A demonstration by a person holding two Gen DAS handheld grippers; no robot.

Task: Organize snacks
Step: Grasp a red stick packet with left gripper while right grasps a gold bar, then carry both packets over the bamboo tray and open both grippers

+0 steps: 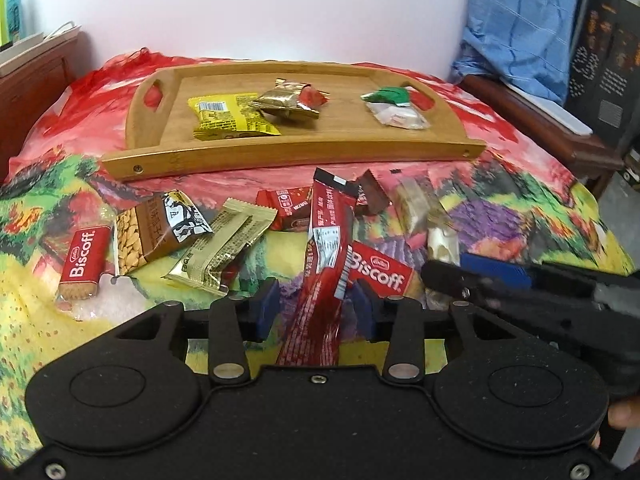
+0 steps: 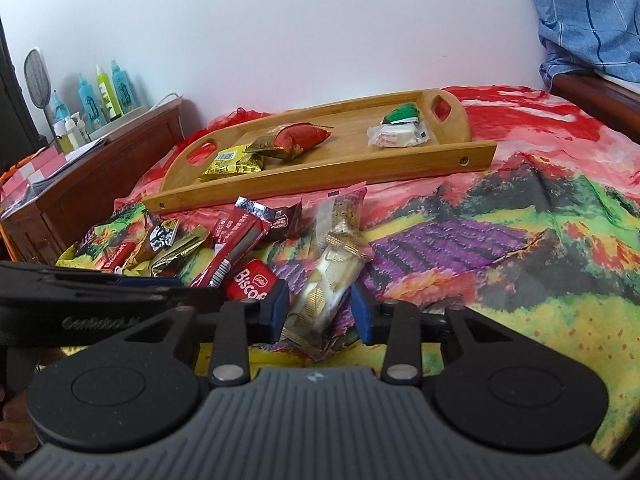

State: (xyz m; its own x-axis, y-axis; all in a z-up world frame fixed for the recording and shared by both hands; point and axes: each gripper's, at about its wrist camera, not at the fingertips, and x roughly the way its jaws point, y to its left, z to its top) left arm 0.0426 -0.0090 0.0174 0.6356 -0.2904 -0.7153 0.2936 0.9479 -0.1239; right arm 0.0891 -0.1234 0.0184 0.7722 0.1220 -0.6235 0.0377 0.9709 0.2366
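Note:
A long red stick packet (image 1: 320,264) rises at a slant between the jaws of my left gripper (image 1: 316,306), which is shut on it. In the right wrist view a white and gold packet (image 2: 336,280) stands pinched in my right gripper (image 2: 318,308). The two grippers sit close side by side. Behind them a wooden tray (image 1: 296,156) holds a yellow packet (image 1: 228,116), a gold and red packet (image 1: 288,100) and a green and white packet (image 1: 394,106). Loose on the cloth lie two Biscoff biscuits (image 1: 84,264), a peanut packet (image 1: 148,236) and a beige packet (image 1: 224,248).
Everything rests on a bright patterned cloth (image 2: 520,264) over a bed. A wooden cabinet (image 2: 92,184) with bottles (image 2: 100,92) stands at the left. Blue fabric (image 1: 520,20) and a wooden frame (image 1: 540,120) lie at the right, against a white wall.

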